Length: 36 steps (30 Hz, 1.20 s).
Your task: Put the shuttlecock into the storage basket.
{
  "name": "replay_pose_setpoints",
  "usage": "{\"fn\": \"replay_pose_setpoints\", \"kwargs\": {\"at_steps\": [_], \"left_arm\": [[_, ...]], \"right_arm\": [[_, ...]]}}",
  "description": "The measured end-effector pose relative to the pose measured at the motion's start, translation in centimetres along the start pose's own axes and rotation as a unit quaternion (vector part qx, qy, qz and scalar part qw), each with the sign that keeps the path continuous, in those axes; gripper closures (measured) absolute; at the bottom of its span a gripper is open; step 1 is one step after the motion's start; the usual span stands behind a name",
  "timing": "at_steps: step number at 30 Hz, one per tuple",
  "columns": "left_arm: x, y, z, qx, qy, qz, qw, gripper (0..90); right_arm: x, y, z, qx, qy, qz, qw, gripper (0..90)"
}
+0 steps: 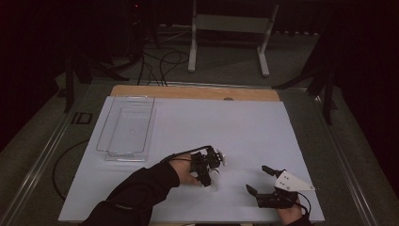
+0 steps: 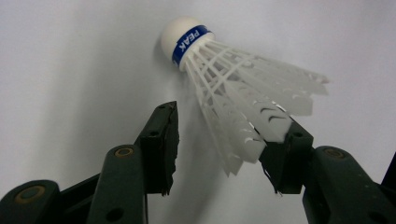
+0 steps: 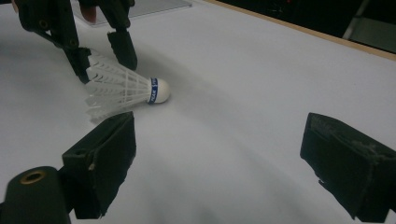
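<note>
since the shuttlecock [image 2: 224,88] lying on the white bench [image 1: 263,136] is featherlight and its skirt crushes easily, my left gripper [image 2: 219,140] straddles that skirt, one pad touching, not yet clamped; i'd pinch gently. my right gripper [image 3: 219,163] gapes empty nearby.

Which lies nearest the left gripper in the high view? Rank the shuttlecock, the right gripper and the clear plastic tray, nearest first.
1. Shuttlecock: between the jaws of the left gripper, on the white table sheet.
2. Right gripper: off to the right, near the table's front edge.
3. Clear plastic tray: farthest, at the far left.
</note>
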<state>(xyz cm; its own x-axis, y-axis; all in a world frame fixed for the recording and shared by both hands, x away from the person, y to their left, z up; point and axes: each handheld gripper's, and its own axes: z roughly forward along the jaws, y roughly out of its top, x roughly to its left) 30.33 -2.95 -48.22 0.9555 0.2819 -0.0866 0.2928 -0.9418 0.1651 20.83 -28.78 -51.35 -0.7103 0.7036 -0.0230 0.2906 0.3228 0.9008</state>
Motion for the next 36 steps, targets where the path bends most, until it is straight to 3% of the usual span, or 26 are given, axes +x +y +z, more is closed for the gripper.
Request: {"fn": "replay_pose_setpoints", "kwargs": {"at_steps": [7,11,20,36], "left_arm": [[-0.3,0.2,1.1,0.009,0.011,-0.011,0.9998,62.6],[-0.5,0.2,1.3,0.002,0.013,-0.008,0.9999,66.6],[-0.5,0.4,0.8,-0.012,0.026,-0.016,0.9995,86.3],[-0.7,0.2,-0.9,-0.022,0.034,0.004,0.9992,89.6]], "right_arm": [[0.0,0.0,0.0,0.003,-0.001,-0.001,1.0000,10.2],[0.0,0.0,0.1,0.004,-0.001,-0.002,1.0000,10.2],[0.0,0.0,0.1,0.005,-0.002,-0.002,1.0000,10.2],[0.0,-0.1,0.1,0.008,-0.001,-0.002,1.0000,10.2]]}}
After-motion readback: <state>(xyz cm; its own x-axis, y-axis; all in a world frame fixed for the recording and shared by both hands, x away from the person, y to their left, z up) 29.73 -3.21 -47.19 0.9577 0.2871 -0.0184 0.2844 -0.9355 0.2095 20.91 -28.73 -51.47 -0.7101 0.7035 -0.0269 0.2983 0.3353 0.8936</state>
